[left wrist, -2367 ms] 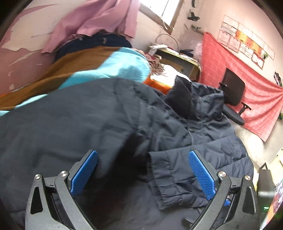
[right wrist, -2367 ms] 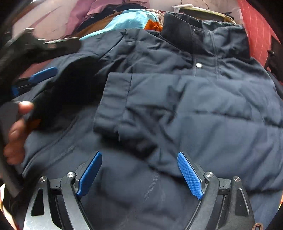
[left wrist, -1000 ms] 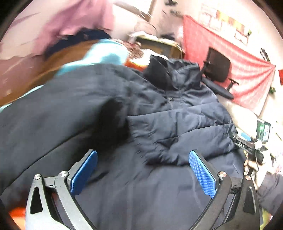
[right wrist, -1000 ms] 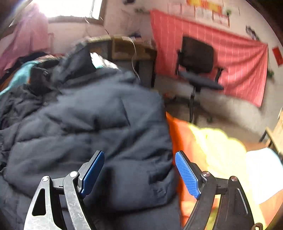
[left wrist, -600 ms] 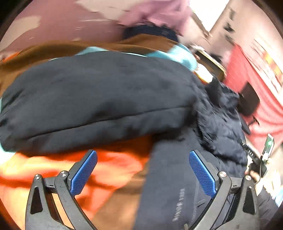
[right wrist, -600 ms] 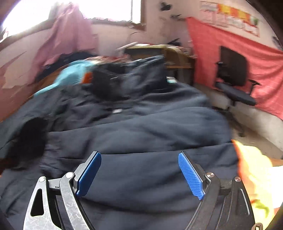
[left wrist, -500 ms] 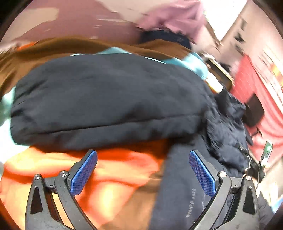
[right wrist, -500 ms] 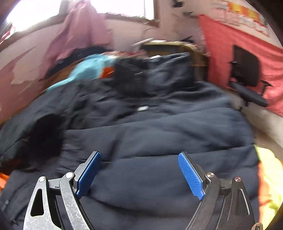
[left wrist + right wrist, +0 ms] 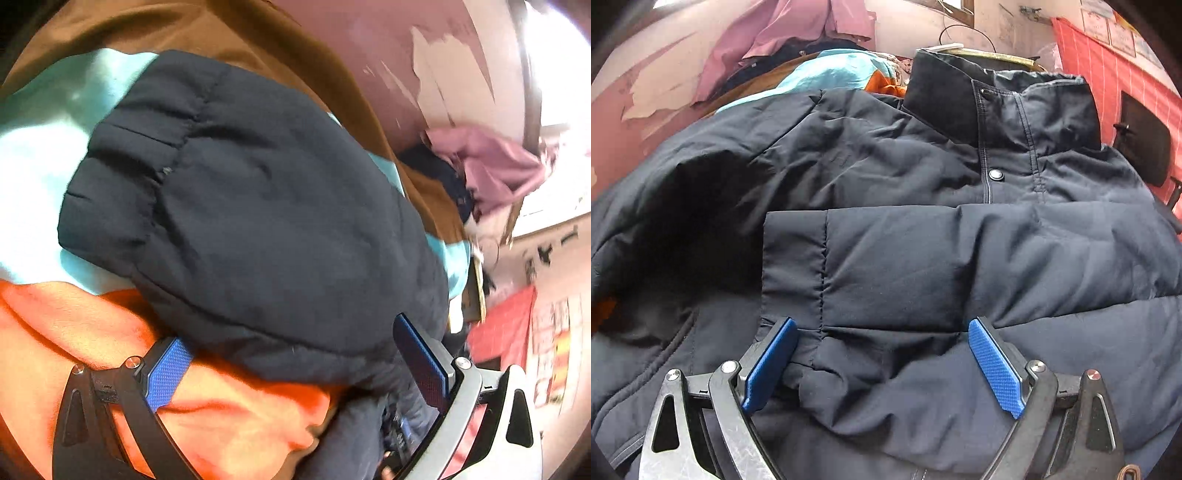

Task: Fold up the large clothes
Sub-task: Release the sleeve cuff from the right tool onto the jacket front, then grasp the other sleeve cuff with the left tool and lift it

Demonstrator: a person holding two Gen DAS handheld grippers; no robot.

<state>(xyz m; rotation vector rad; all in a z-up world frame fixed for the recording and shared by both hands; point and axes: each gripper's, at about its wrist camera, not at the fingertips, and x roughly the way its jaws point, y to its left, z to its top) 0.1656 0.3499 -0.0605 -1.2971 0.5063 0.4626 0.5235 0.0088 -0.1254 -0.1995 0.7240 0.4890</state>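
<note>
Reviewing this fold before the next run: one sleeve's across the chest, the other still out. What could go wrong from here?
1. The folded sleeve only rests on the puffy jacket; lifting the other side may slide it off.
2. The left gripper is open around the bulky outstretched sleeve; a shallow bite could slip.
3. The fingers might also catch the orange bedding beneath.

No legible text anywhere.

We see a dark puffy jacket [image 9: 905,266] of smooth, matt cloth with a shiny metal snap button [image 9: 996,174]. Our gripper pads [image 9: 995,365] look like bumpy blue rubber on metal arms. The orange blanket [image 9: 74,339] is soft cloth.
</note>
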